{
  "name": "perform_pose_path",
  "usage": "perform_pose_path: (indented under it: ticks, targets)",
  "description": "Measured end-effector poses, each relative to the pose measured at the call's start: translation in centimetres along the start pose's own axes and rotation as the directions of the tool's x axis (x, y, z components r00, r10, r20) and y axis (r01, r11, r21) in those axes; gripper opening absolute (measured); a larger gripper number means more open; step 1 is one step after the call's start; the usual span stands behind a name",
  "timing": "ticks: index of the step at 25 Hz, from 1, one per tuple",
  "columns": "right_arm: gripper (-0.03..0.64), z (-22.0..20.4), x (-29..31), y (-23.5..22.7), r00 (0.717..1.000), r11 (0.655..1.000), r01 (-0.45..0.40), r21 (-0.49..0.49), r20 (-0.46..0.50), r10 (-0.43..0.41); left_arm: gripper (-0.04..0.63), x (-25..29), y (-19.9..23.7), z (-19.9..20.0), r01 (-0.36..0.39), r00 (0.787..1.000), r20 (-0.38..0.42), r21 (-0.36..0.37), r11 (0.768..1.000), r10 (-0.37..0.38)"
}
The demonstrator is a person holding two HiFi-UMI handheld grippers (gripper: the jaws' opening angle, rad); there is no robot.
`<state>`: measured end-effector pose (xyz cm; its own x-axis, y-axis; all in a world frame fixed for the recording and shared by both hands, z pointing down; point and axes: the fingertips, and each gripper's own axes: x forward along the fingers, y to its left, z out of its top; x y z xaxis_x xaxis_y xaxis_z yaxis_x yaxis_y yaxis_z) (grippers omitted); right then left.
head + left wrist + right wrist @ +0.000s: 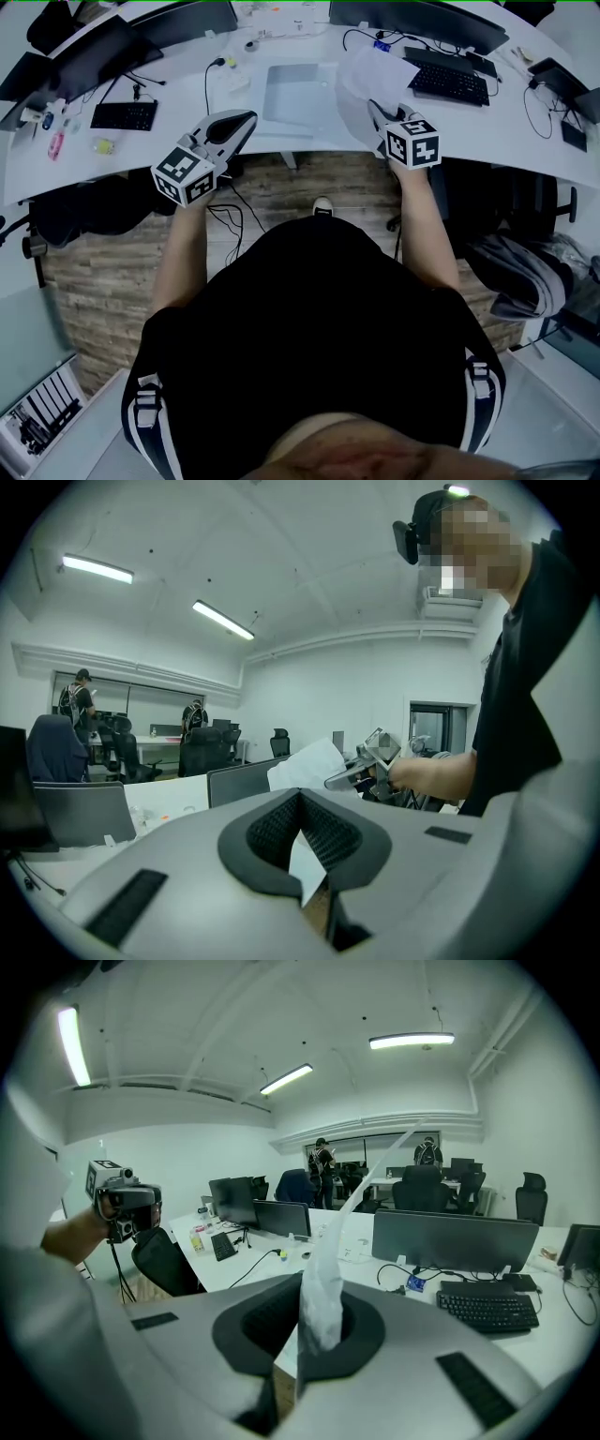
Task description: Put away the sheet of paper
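My right gripper (376,106) is shut on a white sheet of paper (375,73), which it holds above the white desk (309,141) near the front edge. In the right gripper view the sheet (323,1279) stands edge-on out of the shut jaws (315,1309) and curls up and away. My left gripper (249,118) hovers over the desk edge to the left, jaws together with nothing between them (300,797). In the left gripper view the right gripper (367,766) and its sheet (305,764) show ahead.
A flat grey folder or pad (298,92) lies on the desk between the grippers. A black keyboard (448,82) lies at the right, another (124,114) at the left, monitors (417,19) behind. Cables trail over the desk. A chair with clothes (525,272) stands at the right.
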<state>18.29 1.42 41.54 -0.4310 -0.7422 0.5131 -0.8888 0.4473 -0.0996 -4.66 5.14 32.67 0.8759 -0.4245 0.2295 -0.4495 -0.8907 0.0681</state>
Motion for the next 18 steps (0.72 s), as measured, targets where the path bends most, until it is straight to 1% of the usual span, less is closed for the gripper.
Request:
perform_pose_path:
  ticks: [8, 14, 18]
  targets:
    - [0.015, 1.1, 1.9, -2.0, 0.999, 0.999, -0.031, -0.011, -0.013, 0.031, 0.021, 1.9, 1.1, 0.4, -0.014, 1.0, -0.008, -0.004, 1.0, 0.014]
    - [0.014, 1.9, 3.4, -3.1, 0.998, 0.997, -0.062, -0.037, -0.028, 0.061, 0.021, 3.2, 1.8, 1.3, -0.029, 1.0, -0.007, 0.004, 1.0, 0.029]
    - [0.015, 2.8, 4.4, -3.7, 0.996, 0.996, -0.079, -0.044, -0.034, 0.078, 0.021, 3.8, 2.7, 1.6, -0.045, 0.999, -0.005, -0.007, 0.999, 0.045]
